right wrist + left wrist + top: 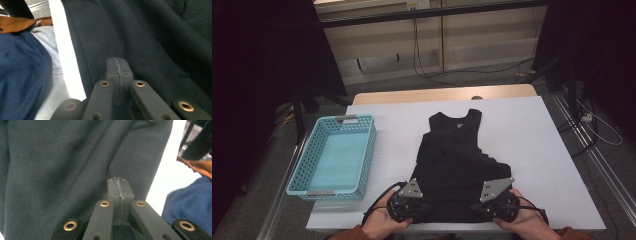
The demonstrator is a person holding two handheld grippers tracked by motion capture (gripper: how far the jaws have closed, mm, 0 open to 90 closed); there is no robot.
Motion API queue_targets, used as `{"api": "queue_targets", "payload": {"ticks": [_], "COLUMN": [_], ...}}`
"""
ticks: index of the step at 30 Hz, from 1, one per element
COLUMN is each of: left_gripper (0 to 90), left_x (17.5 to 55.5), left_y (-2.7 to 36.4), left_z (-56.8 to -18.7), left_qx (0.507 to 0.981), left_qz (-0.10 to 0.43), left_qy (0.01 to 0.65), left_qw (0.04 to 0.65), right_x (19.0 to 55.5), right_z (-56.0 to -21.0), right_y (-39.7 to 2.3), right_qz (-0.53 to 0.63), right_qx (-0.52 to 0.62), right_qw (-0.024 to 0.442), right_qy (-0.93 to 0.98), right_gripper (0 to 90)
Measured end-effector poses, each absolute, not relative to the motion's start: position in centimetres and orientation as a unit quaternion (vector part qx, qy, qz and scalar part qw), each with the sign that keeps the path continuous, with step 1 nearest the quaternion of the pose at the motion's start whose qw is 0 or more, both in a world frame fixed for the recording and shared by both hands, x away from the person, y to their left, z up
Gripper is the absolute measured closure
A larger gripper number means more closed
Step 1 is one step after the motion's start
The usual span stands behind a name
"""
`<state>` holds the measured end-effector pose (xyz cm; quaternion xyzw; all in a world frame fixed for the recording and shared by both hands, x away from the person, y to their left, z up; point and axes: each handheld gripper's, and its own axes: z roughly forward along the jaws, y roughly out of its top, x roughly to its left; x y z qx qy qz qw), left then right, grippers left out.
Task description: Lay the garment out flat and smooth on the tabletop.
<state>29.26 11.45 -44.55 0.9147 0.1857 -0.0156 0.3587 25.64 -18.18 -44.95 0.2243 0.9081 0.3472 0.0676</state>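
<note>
One turquoise plastic basket (334,156), perforated and rectangular, sits at the left of the white counter (532,150). One soft black sleeveless top (457,160) lies crumpled at centre. Left tongs (117,181) and right tongs (117,61) are both closed at its near hem; whether they pinch cloth I cannot tell.

The sleeveless black top (457,165) was soft, matt knit cloth. The perforated light-blue basket (307,165) looked like smooth plastic. The white table covering (532,145) appeared matt, edged by pale wood.
</note>
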Motion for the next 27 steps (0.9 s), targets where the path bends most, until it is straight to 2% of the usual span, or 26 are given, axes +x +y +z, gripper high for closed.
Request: {"api": "queue_targets", "payload": {"ticks": [19,21,22,26,27], "left_gripper": [90.0,90.0,89.1,69.3,65.2], "left_x": [24.1,23.8,23.9,24.9,25.2], "left_y": [12.2,12.0,12.0,12.3,12.5], "left_z": [-44.4,-44.4,-44.4,-44.1,-43.9], "left_qx": [0.914,0.917,0.916,0.904,0.902], "left_qz": [-0.070,-0.064,-0.063,-0.060,-0.052], "left_qy": [0.178,0.174,0.175,0.198,0.202], "left_qw": [0.358,0.354,0.355,0.375,0.379], "right_x": [19.9,19.5,19.6,20.4,20.7], "right_z": [-44.9,-44.9,-44.9,-44.4,-44.2], "right_y": [-18.0,-18.1,-18.1,-18.7,-18.9], "right_qz": [0.371,0.375,0.377,0.394,0.399], "right_qx": [0.227,0.227,0.229,0.252,0.257], "right_qw": [0.025,0.021,0.026,0.057,0.064], "right_qy": [0.900,0.898,0.897,0.882,0.878], "right_gripper": [90.0,89.7,85.1,64.1,62.1]}}
